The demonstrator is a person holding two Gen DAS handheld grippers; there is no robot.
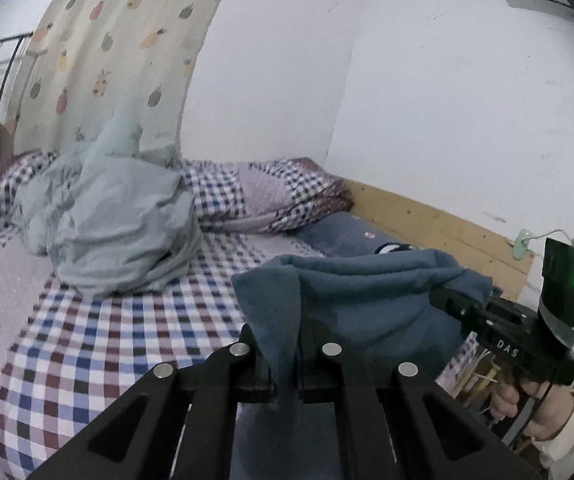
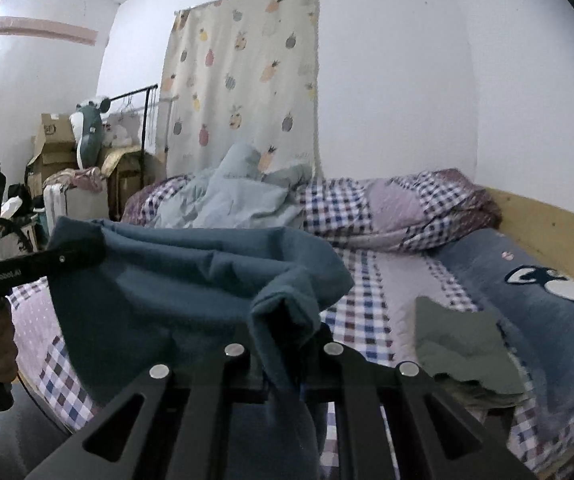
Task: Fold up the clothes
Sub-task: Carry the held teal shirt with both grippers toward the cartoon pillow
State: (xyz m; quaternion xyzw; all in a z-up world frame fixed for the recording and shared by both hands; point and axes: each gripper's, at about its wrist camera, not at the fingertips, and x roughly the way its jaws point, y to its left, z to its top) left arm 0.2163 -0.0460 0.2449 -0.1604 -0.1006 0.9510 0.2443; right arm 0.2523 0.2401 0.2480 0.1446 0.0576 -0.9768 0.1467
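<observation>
Blue garment [image 1: 367, 292] was pinched at one edge by left gripper [image 1: 285, 364], at opposite edge by right gripper [image 2: 285, 364]; both finger pairs pressed together on cloth. Garment was held stretched above checked bed [image 1: 107, 332], judged for fold alignment. Green folded piece [image 2: 459, 340] was seen lying beside pillow [image 2: 527, 280].

The bed [image 2: 367, 304], under a checked sheet, carries a rumpled pale blue quilt [image 1: 111, 216] at ten o'clock, a checked duvet roll [image 2: 399, 208] at twelve, a blue cartoon pillow [image 2: 535, 292] at three, beside it a folded grey-green garment [image 2: 463, 340]
</observation>
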